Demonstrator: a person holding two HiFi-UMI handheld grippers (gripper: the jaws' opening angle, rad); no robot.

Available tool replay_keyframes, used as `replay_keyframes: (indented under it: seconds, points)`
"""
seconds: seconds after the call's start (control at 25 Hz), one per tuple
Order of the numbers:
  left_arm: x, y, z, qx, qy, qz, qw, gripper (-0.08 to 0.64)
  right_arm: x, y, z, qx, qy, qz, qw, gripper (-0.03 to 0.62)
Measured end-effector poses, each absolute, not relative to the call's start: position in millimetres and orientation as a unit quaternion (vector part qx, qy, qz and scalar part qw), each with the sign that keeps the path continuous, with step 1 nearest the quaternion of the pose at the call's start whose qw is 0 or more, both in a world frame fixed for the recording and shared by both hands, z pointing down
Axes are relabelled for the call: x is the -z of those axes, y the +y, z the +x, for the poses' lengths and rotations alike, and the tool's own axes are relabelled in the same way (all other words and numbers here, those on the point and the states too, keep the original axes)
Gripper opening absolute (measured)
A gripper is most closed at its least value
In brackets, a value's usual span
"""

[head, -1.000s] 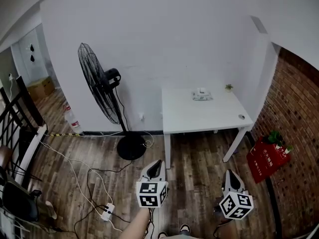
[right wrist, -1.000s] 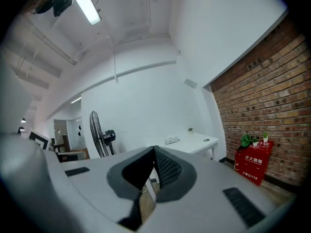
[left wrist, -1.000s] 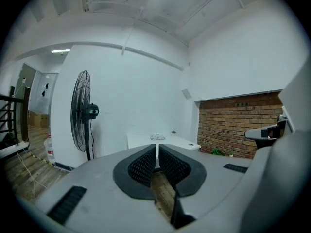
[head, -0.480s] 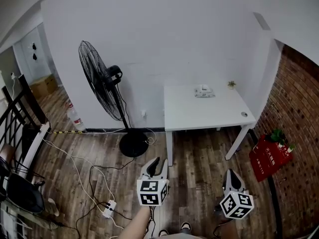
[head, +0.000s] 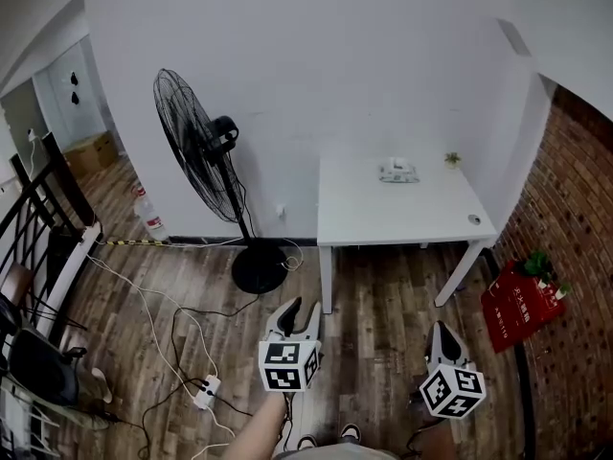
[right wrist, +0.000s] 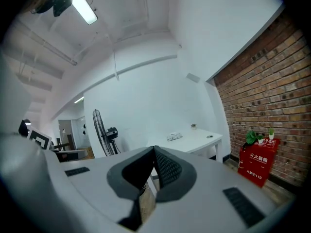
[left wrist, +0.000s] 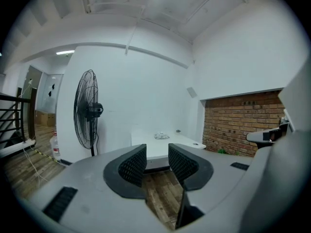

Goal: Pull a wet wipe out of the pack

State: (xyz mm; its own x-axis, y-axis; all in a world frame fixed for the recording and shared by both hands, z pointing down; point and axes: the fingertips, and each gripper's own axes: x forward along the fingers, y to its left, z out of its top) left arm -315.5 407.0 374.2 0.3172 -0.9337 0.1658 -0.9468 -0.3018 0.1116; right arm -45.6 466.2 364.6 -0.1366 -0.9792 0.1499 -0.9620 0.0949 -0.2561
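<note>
A: State of the left gripper [left wrist: 156, 152]?
B: Its jaws had just been opening. They stood wide apart with nothing between them, only floor [head: 369, 353] beyond.
A: And the right gripper [right wrist: 154, 152]?
B: Pads were pressed together, tips meeting. Empty.
A: Where was the wet wipe pack [head: 398, 172] from there?
B: On the white table [head: 383, 220], toward the far edge by the wall, well apart from both grippers. Both hung over the floor short of the table's near edge, aimed roughly level at it. In the head view the pack lay up-frame, to the right of the left gripper and slightly left of the right one. The right looked a bit nearer.
A: Long axis?
B: It ran across, about parallel to the table's back edge, so broadside to both.
A: What was in the pack?
B: Too small to tell. There was a pale raised patch on top, probably the flap. I couldn't say whether it was open or a wipe showed.
A: Other things?
B: A potted plant [head: 452, 159] stood at the back right corner, apart from the pack. A fan [head: 196, 151] stood left of the table. A red box [head: 517, 305] sat on the floor to the right, with greenery at its top.
A: Verdict?
B: The reach hadn't started. My guess is the whole gap had to be closed first.
</note>
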Motion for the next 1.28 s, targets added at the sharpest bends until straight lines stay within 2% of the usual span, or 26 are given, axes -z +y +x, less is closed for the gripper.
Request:
replay_keyframes:
  seconds: [0.4,0.8,1.28]
  points:
    - [-375,386,-279,-0.034,-0.6,0.794,0.095,0.127,-370,445,-5,0.157,0.75,-0.643,0.015,0.002]
    - [-384,368,-253,-0.049,-0.602,0.792,0.092,0.127,-379,430,25,0.195,0.741,-0.641,0.044,0.002]
    - [-396,267,-240,-0.041,-0.585,0.804,0.098,0.127,-392,347,34,0.204,0.725,-0.657,0.037,0.002]
